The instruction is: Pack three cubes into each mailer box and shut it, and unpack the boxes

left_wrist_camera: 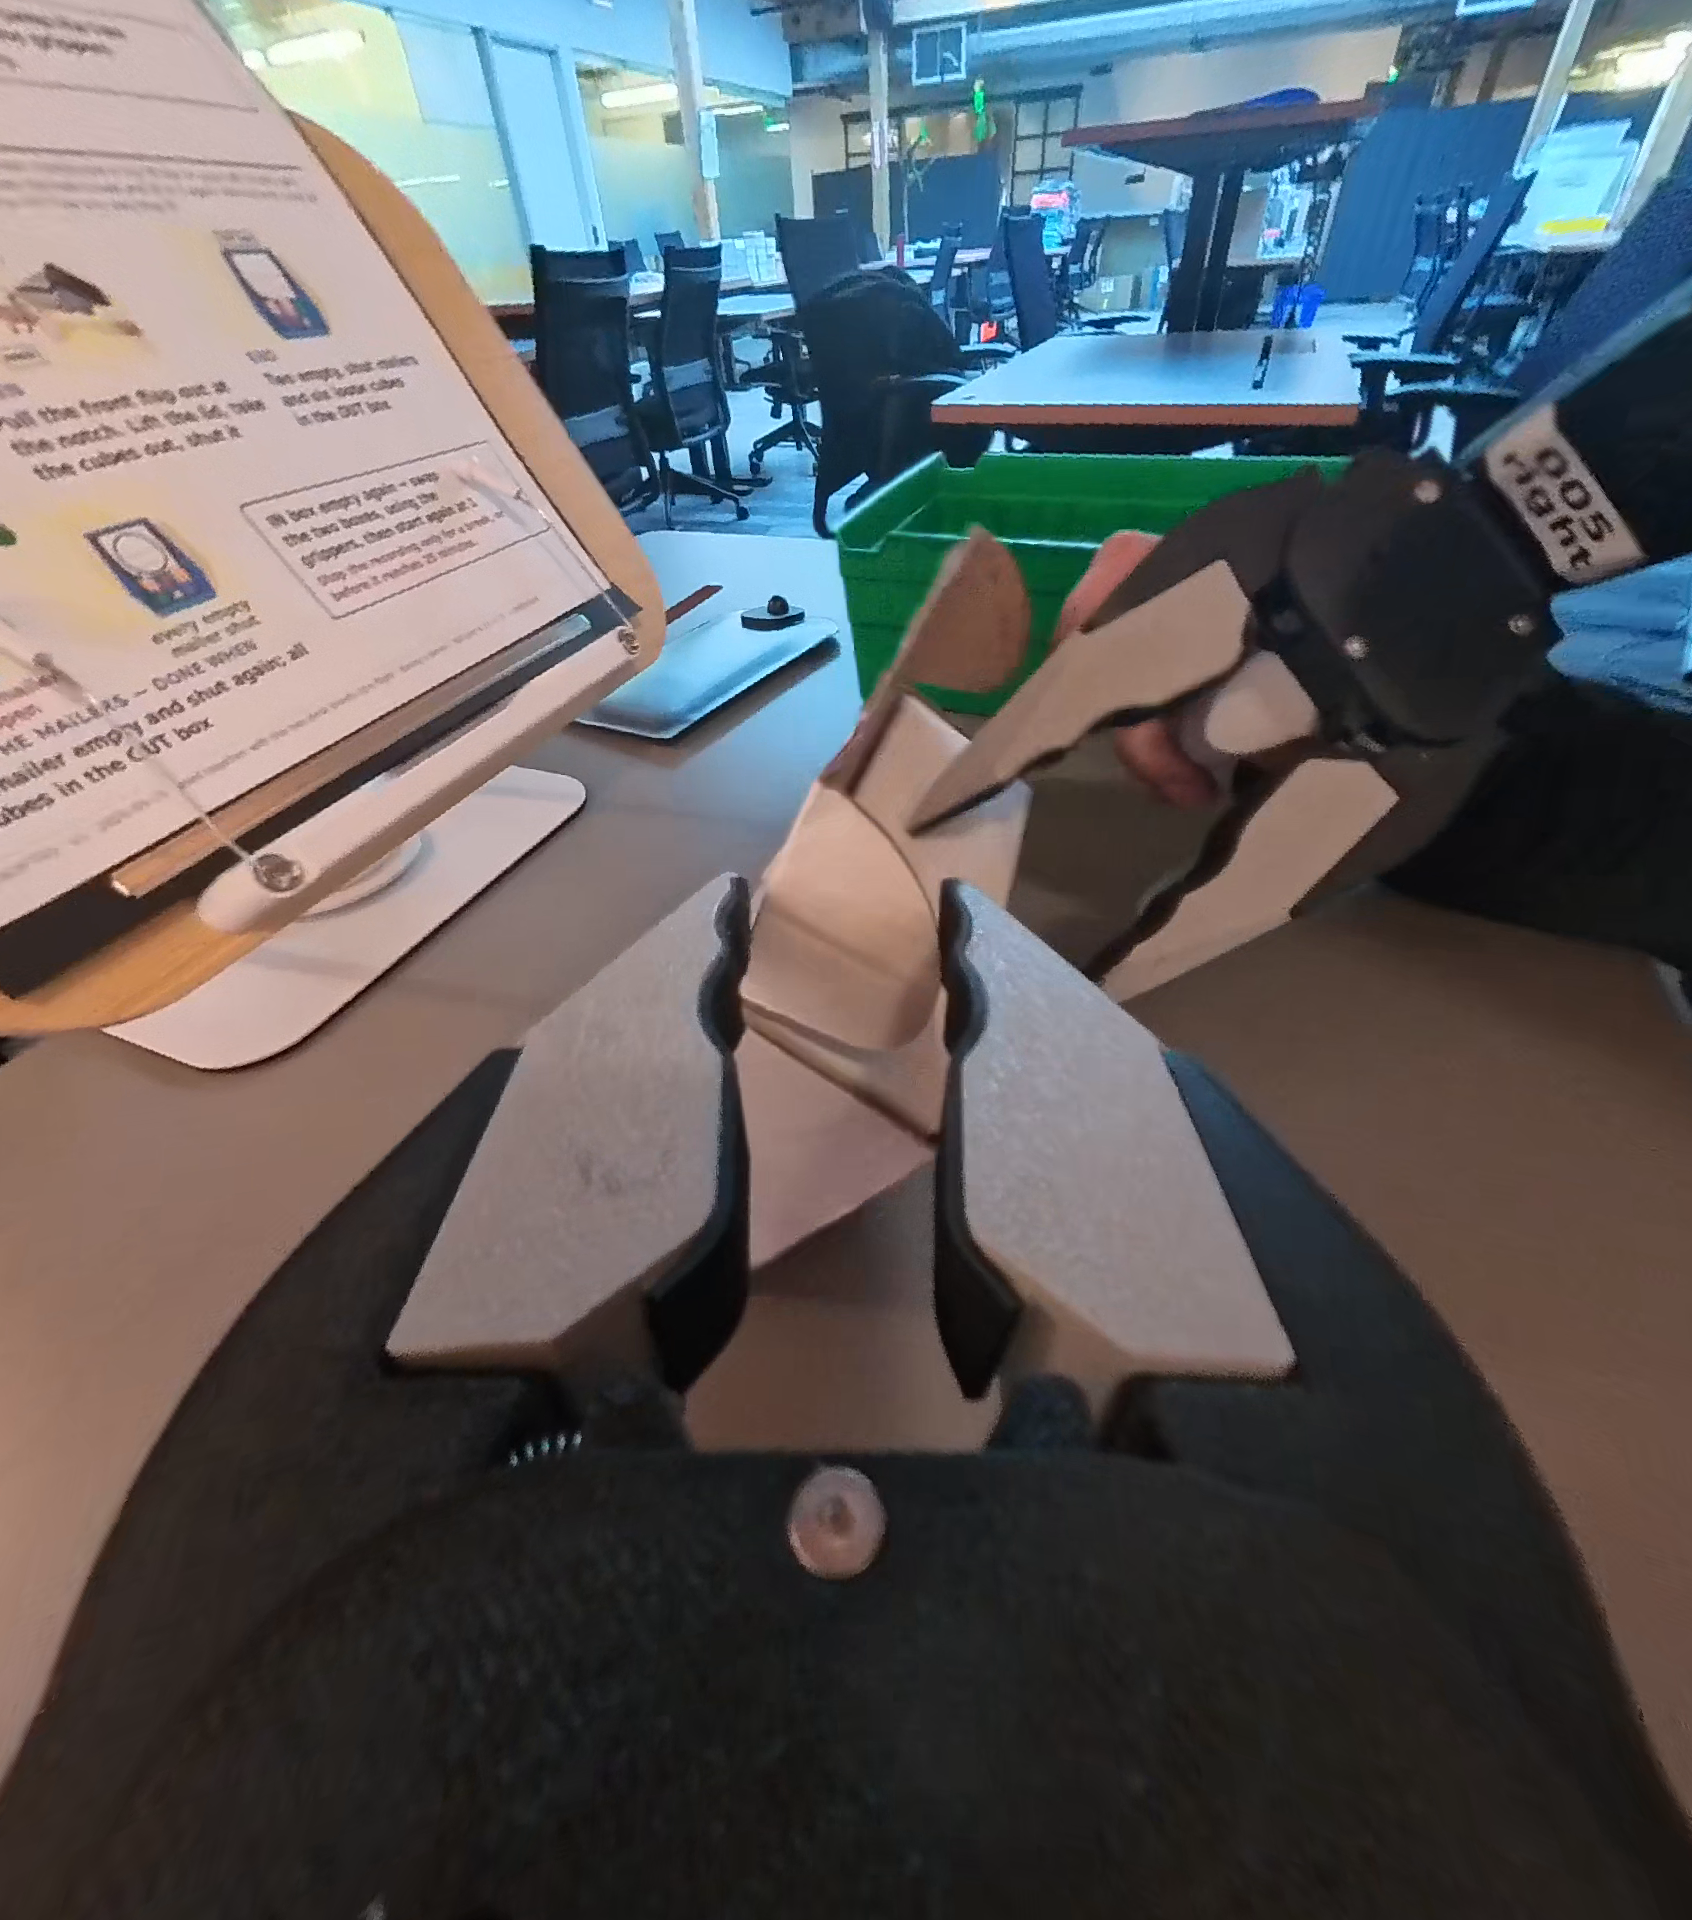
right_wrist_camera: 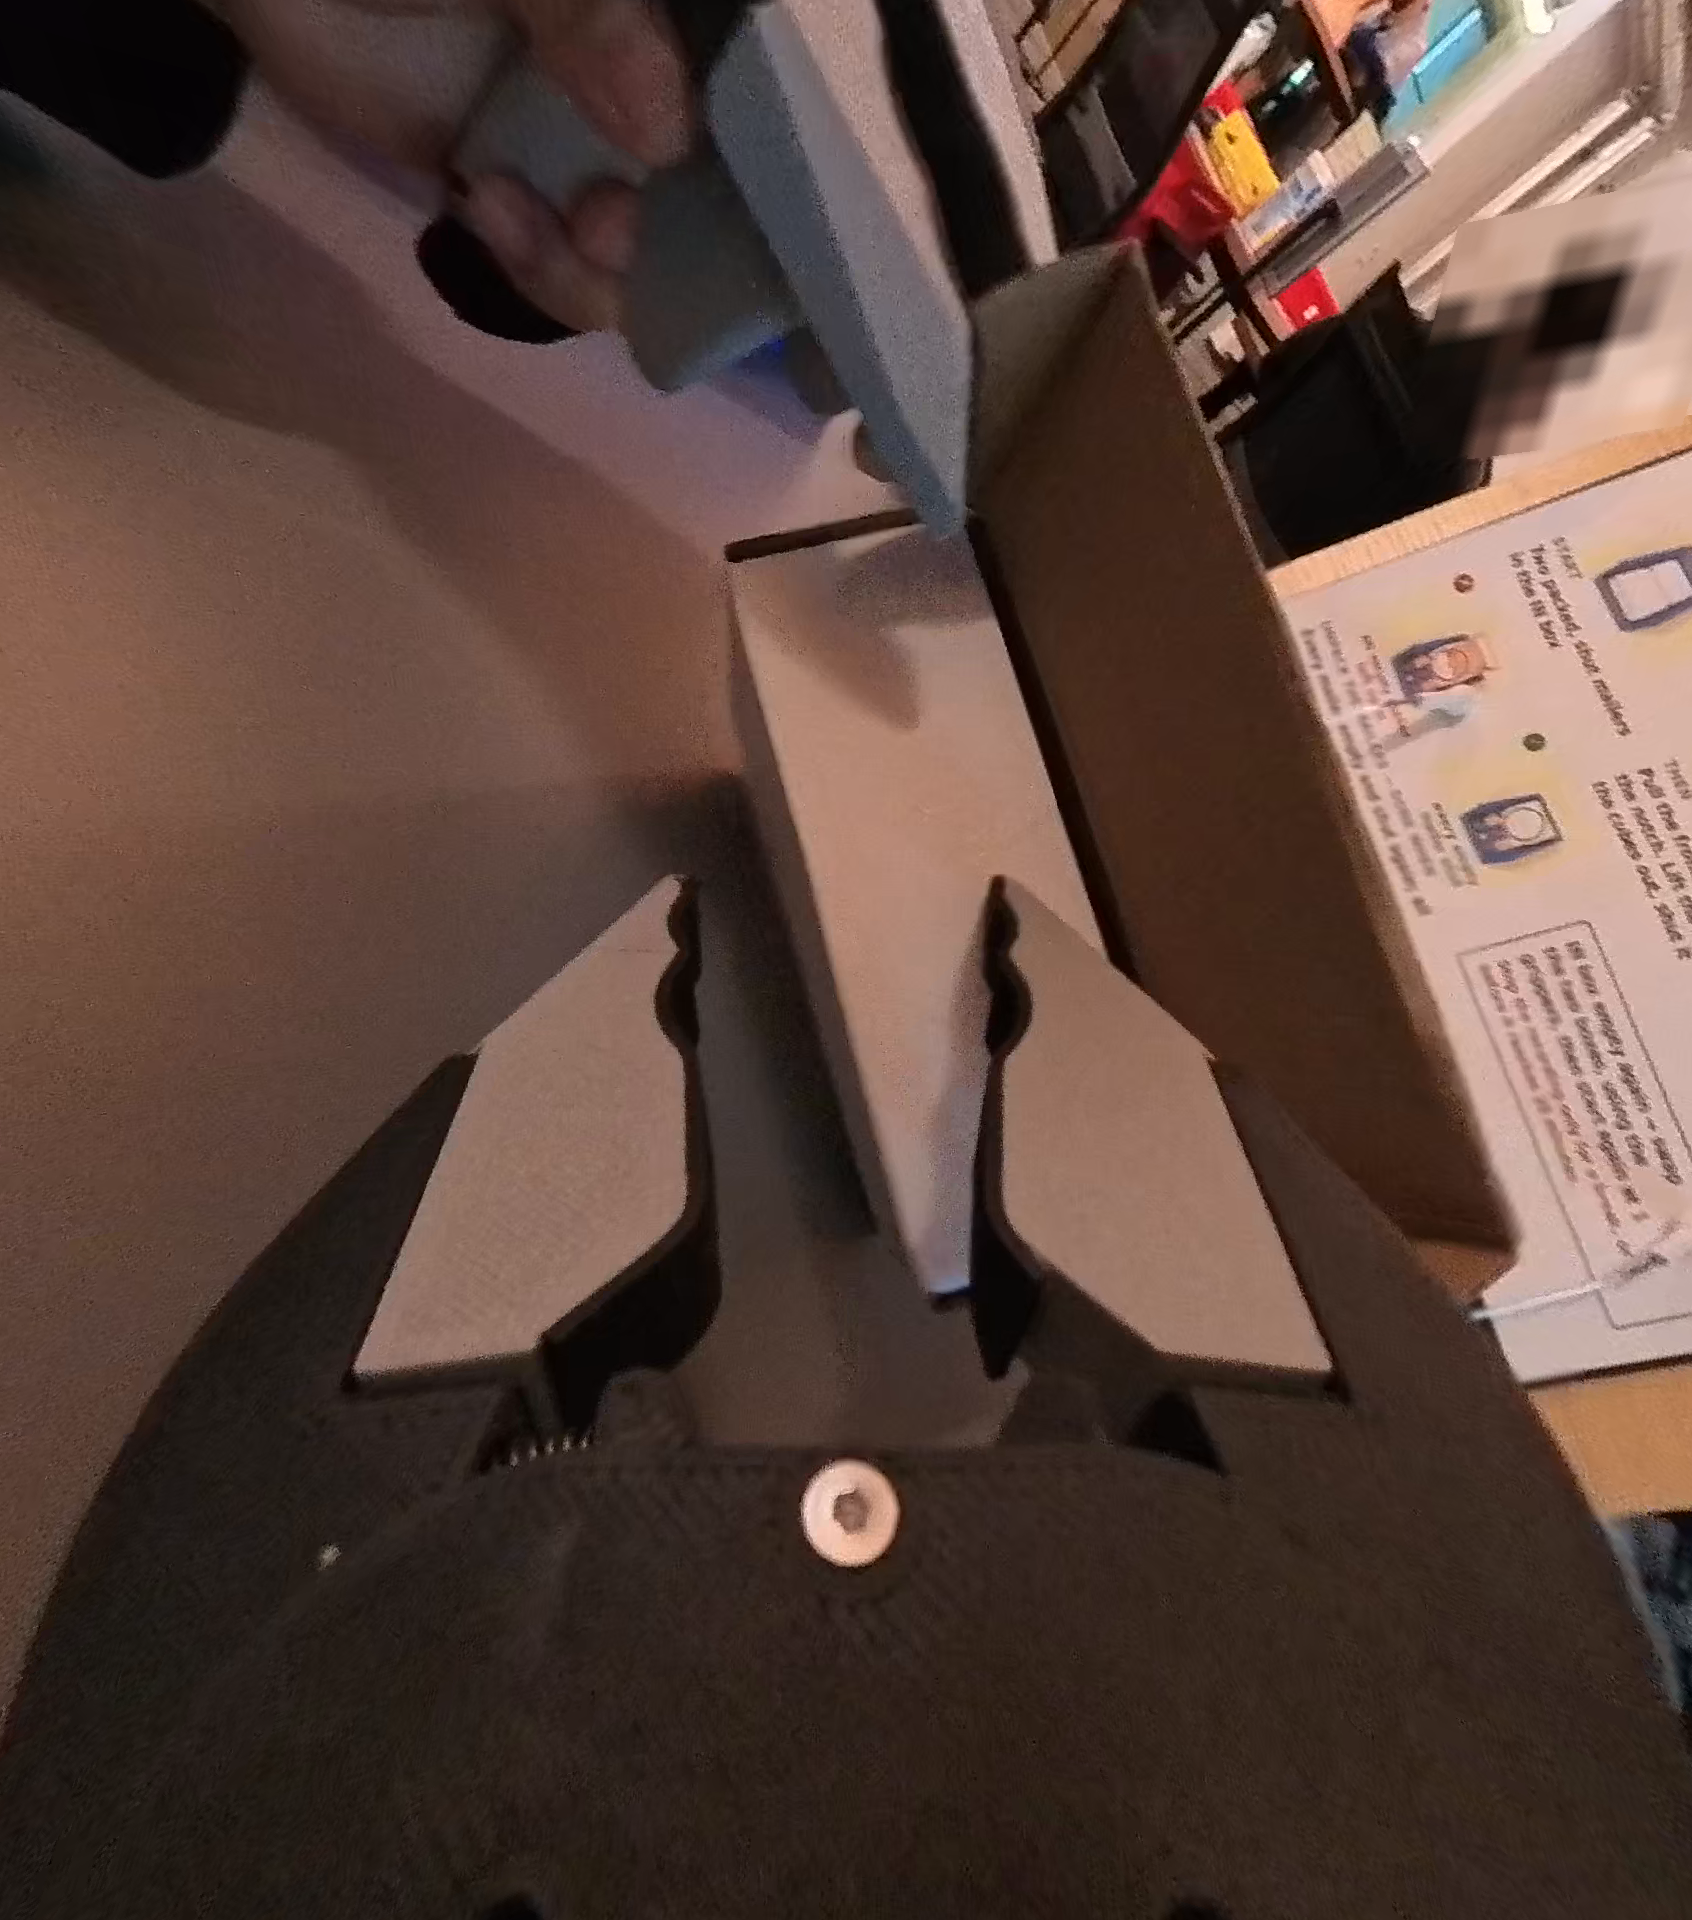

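Note:
A white mailer box (left_wrist_camera: 925, 748) is held up over the table between both grippers, its lid open. The lid's brown inside (right_wrist_camera: 1185, 779) stands to the right of the white side wall (right_wrist_camera: 883, 748), and a rounded brown lid ear (left_wrist_camera: 977, 623) points up. My left gripper (left_wrist_camera: 844, 925) is closed on a white corner flap of the box; one of its fingers (right_wrist_camera: 852, 312) shows at the box's far end. My right gripper (right_wrist_camera: 840, 914) is open and straddles the side wall, which touches only its right finger; it also shows in the left wrist view (left_wrist_camera: 1018, 894). No cubes are visible.
A green bin (left_wrist_camera: 1029, 509) stands just behind the box. An instruction sheet on a wooden stand (left_wrist_camera: 198, 468) fills the left and also shows in the right wrist view (right_wrist_camera: 1600, 883). A flat grey pad (left_wrist_camera: 717, 675) lies on the tan table (left_wrist_camera: 198, 1195). Office chairs and desks lie beyond. The grippers' ends are close to 7 cm from one another.

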Demonstrator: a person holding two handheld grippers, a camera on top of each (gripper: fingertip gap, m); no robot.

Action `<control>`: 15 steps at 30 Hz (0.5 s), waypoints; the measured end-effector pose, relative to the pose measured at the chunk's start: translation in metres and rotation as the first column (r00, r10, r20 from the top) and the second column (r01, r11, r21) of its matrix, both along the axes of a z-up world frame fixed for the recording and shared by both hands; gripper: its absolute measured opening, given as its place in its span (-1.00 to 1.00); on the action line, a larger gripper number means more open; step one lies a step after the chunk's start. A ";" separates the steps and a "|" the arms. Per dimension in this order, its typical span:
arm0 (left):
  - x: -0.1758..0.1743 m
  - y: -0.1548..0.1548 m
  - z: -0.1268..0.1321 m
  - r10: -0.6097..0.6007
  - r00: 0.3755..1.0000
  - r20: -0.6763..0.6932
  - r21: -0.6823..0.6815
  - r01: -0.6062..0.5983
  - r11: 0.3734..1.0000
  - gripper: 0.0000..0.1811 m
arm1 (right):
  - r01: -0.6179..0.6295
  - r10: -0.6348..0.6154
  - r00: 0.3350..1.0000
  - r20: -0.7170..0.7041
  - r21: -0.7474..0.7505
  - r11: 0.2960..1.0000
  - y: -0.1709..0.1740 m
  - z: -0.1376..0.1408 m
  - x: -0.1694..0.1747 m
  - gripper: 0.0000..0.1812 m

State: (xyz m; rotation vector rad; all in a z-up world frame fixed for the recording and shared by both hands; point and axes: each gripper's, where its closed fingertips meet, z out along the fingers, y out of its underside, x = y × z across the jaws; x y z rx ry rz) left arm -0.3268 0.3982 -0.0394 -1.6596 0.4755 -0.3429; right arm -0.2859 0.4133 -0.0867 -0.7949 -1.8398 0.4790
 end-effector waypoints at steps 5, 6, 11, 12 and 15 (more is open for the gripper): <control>-0.005 0.002 0.002 0.000 0.996 0.085 -0.023 0.002 1.000 -0.62 | -0.029 0.028 0.996 0.081 0.011 1.000 -0.005 -0.015 0.003 -0.61; -0.005 0.001 0.002 -0.002 0.996 0.086 -0.021 0.004 1.000 -0.62 | -0.029 0.027 0.996 0.089 0.019 0.999 -0.005 -0.017 0.002 -0.59; -0.001 -0.001 0.003 -0.018 0.998 0.065 -0.021 0.019 1.000 -0.61 | 0.001 0.000 0.999 -0.035 0.028 1.000 -0.001 0.004 -0.004 -0.35; -0.001 -0.001 0.002 -0.019 0.998 0.065 -0.025 0.020 0.999 -0.61 | 0.011 -0.008 0.998 -0.068 0.043 0.999 0.001 0.008 -0.005 -0.34; 0.002 -0.002 0.002 -0.040 0.996 0.075 -0.029 0.043 0.999 -0.62 | 0.045 -0.031 0.992 -0.122 0.108 0.993 0.005 0.014 -0.006 -0.31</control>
